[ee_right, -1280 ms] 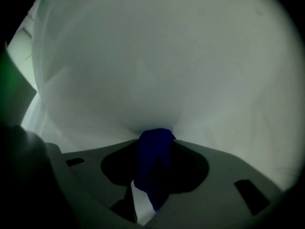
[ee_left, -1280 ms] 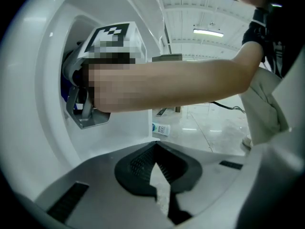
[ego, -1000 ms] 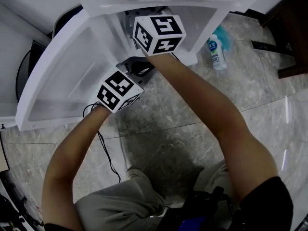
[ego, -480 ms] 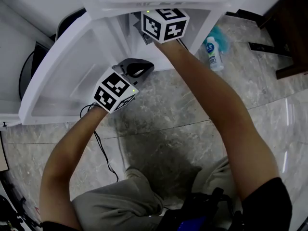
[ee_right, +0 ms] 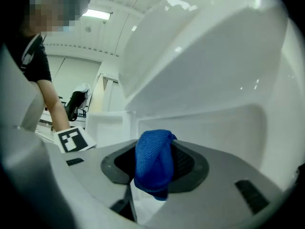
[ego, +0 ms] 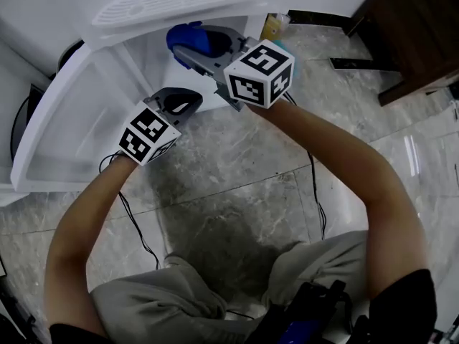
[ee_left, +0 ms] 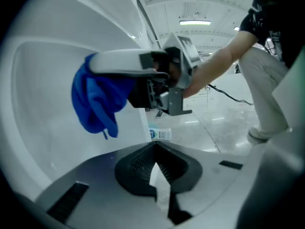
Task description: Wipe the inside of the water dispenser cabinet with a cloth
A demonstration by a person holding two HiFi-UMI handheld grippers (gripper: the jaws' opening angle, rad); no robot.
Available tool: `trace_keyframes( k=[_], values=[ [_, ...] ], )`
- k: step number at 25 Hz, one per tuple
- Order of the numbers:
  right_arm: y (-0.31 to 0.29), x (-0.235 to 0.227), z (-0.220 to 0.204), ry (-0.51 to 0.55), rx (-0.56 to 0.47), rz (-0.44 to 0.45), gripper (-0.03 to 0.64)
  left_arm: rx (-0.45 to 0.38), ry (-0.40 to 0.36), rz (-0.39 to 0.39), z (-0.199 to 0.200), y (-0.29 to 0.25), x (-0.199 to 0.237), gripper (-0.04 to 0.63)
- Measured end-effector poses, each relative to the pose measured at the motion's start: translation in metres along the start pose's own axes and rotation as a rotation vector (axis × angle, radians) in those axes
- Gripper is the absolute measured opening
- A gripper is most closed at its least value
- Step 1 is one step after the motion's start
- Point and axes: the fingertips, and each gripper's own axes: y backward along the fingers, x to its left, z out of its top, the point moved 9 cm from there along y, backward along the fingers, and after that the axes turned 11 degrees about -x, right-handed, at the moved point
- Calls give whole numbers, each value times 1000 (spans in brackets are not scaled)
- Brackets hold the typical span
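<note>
Head view: a blue cloth (ee_right: pixel 152 161) is clamped in the right gripper (ego: pixel 192 49) at the open water dispenser cabinet (ego: pixel 147 54); the left gripper (ego: pixel 179 103) is closed, empty.

open door (ego: pixel 44 131) at left, right tool (ego: pixel 192 51) and cloth (ego: pixel 186 36) fill cabinet mouth (ego: pixel 147 61), floor (ego: pixel 237 192) free

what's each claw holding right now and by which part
The right claw is shut on the blue cloth, pinching a bunched fold while the rest hangs off its tips. The left claw is shut and empty.
</note>
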Motion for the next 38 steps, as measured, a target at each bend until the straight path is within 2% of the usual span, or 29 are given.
trace_keyframes(
  k=[4,8,12,15,21,33,38],
  values=[
    [57,4,7,31,101,-2,138,-35,-26,18,17,-11,3,6],
    [113,4,2,64,254,-8,138,-65,-55,8,32,-31,-2,6],
    [155,7,-7,29,380,-4,138,-85,-57,-40,42,-52,-16,6],
    [170,11,-15,33,436,10,138,-85,-72,-85,47,-61,-29,6],
    [167,13,-24,56,474,46,138,-64,-129,-100,51,-62,-35,6],
    [162,11,-26,62,486,47,138,-72,-112,-74,50,-58,-29,6],
    [162,9,-25,66,488,37,138,-81,-138,-67,50,-56,-30,6]
  ],
)
